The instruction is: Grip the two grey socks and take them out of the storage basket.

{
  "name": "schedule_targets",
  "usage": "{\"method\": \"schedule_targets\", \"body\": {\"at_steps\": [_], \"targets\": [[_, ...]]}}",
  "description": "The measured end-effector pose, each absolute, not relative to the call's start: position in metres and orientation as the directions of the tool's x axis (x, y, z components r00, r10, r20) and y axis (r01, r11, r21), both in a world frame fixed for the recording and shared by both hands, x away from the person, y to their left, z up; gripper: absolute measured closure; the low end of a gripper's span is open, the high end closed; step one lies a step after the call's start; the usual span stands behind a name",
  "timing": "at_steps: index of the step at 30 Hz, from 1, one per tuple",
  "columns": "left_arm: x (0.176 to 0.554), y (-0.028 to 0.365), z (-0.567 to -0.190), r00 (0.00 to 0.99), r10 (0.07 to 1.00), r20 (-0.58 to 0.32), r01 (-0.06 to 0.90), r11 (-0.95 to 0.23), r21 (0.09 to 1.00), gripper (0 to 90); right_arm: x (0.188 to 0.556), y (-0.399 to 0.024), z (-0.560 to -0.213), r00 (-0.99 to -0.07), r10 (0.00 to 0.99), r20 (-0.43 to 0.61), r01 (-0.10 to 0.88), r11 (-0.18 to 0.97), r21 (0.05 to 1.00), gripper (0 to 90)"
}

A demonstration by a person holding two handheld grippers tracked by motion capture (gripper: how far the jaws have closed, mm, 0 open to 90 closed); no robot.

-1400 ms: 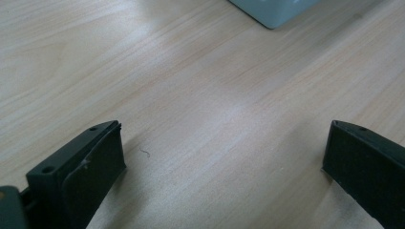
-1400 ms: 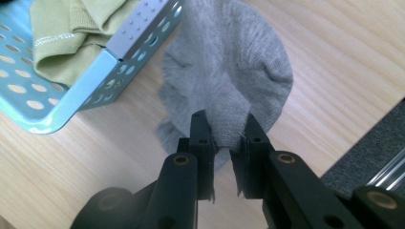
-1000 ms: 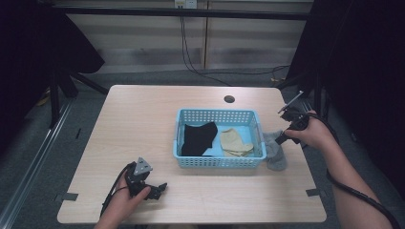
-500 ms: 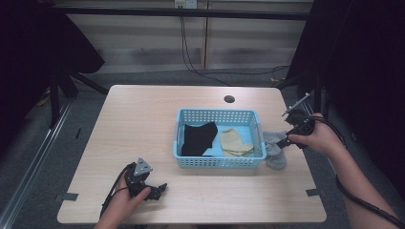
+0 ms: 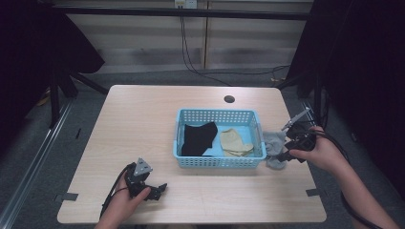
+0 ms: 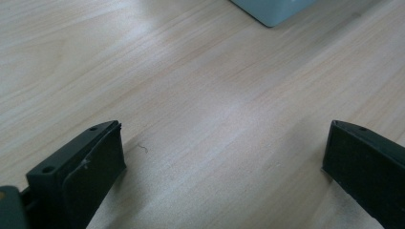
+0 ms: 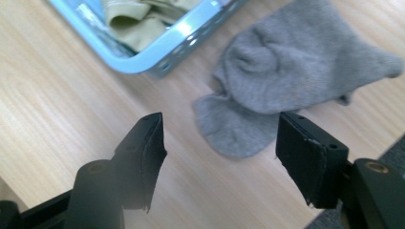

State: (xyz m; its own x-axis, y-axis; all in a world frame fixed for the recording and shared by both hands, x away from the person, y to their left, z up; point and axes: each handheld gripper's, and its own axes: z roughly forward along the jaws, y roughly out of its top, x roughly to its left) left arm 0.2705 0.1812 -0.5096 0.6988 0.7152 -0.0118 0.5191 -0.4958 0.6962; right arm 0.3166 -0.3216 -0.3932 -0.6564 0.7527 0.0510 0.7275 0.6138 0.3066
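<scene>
We see the right gripper (image 5: 292, 149) at the table's right edge, its jaws having just been opening and now standing apart with nothing pressed between them; the grey sock (image 7: 286, 81) lies crumpled on the wooden table (image 5: 143, 124), just beside the outer right wall of the blue basket (image 5: 217, 163) and not inside it. In the right gripper view the sock's lower fold reaches into the gap ahead of the jaws, yet neither pad touches it. We read this as a release or a re-approach: the sock remains outside the basket, where a black sock (image 5: 198, 138) and a beige sock (image 5: 235, 141) already lie. Compared with the picture one second earlier, the right hand has shifted sideways along the basket's end and the jaws are wider. The left gripper (image 5: 152, 190) rests near the front edge as before, its jaws spread wide over bare wood.
</scene>
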Motion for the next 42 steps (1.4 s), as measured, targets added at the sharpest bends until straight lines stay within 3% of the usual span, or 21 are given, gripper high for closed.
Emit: {"method": "schedule_targets", "body": {"at_steps": [32, 42], "targets": [[0.270, 0.182, -0.509, 0.698, 0.716, -0.008, 0.522, -0.500, 0.691, 0.0, 0.242, -0.279, -0.467, -0.757, 0.645, 0.109, 0.631, 0.677, 0.377, 32.2], [0.269, 0.181, -0.509, 0.693, 0.720, -0.019, 0.528, -0.491, 0.693, 0.0, 0.234, -0.276, -0.475, -0.770, 0.635, 0.058, 0.597, 0.687, 0.414, 30.1]]}}
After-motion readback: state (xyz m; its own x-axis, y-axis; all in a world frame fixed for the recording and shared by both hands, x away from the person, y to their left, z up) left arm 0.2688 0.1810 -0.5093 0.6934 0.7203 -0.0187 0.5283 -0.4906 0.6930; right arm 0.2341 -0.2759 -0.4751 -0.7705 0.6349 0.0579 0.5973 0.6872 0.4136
